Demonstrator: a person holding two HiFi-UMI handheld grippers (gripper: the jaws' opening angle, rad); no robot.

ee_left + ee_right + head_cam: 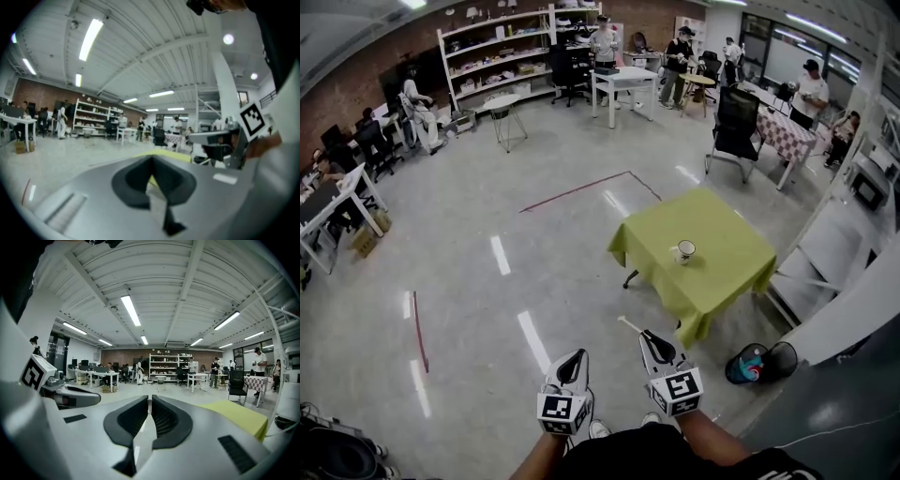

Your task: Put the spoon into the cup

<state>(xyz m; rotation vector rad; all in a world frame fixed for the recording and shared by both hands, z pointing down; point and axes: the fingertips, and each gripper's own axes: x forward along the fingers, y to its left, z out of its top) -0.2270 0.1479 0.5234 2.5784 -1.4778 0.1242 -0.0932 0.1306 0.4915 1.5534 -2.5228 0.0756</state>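
Observation:
A white cup [683, 250] stands alone on a table draped in a yellow-green cloth [722, 281], ahead and to the right across open floor. My right gripper [646, 336] is held low near my body, shut on a thin white spoon [628, 325] whose handle sticks out to the left of the tips. In the right gripper view the dark pads [164, 420] stand almost together and the spoon itself is hard to make out. My left gripper [575, 357] hangs beside it, shut with nothing in it. Both grippers are well short of the table.
A black bin [781, 356] and a teal-topped container [746, 366] sit on the floor by the table's near right corner. A black office chair [736, 122], a white table [623, 80], shelves and several people stand farther back. Red tape lines [581, 190] mark the floor.

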